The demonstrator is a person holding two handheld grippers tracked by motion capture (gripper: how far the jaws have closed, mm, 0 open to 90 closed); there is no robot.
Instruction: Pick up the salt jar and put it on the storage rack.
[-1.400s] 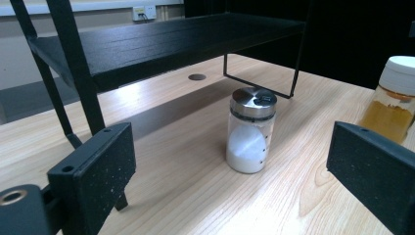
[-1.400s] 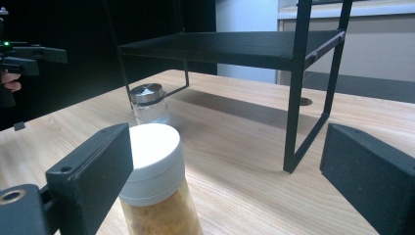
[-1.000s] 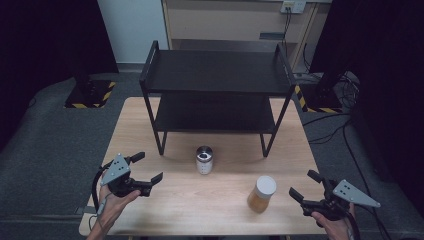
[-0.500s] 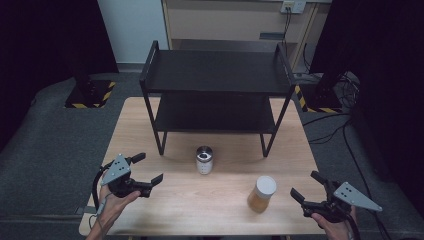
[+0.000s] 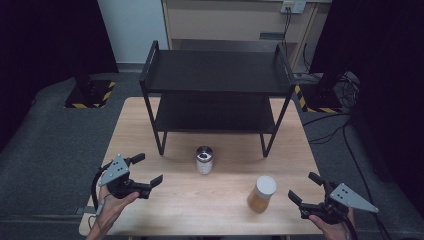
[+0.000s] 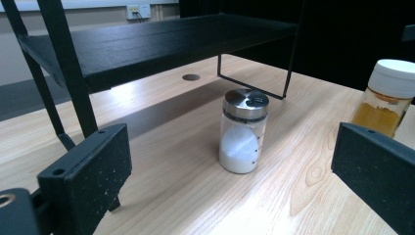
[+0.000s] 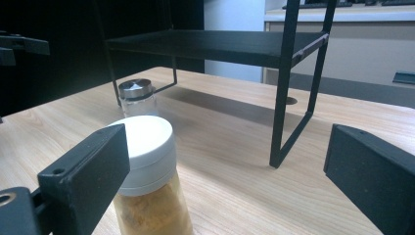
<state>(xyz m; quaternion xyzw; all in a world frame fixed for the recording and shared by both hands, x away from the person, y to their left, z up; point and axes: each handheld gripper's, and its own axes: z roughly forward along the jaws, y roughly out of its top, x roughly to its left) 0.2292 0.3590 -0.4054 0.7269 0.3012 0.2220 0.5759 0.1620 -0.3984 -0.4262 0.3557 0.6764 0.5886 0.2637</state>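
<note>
A light wooden table (image 5: 150, 135) carries a black 2-tier rack (image 5: 215, 75), a metal-capped shaker (image 5: 204, 160) and a white-lidded jar (image 5: 262, 194).

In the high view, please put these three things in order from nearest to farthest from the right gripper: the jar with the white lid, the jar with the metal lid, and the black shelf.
From the right gripper:
1. The jar with the white lid, just to its left, near the table's front edge.
2. The jar with the metal lid, farther left, at the table's middle.
3. The black shelf, at the back of the table.
</note>
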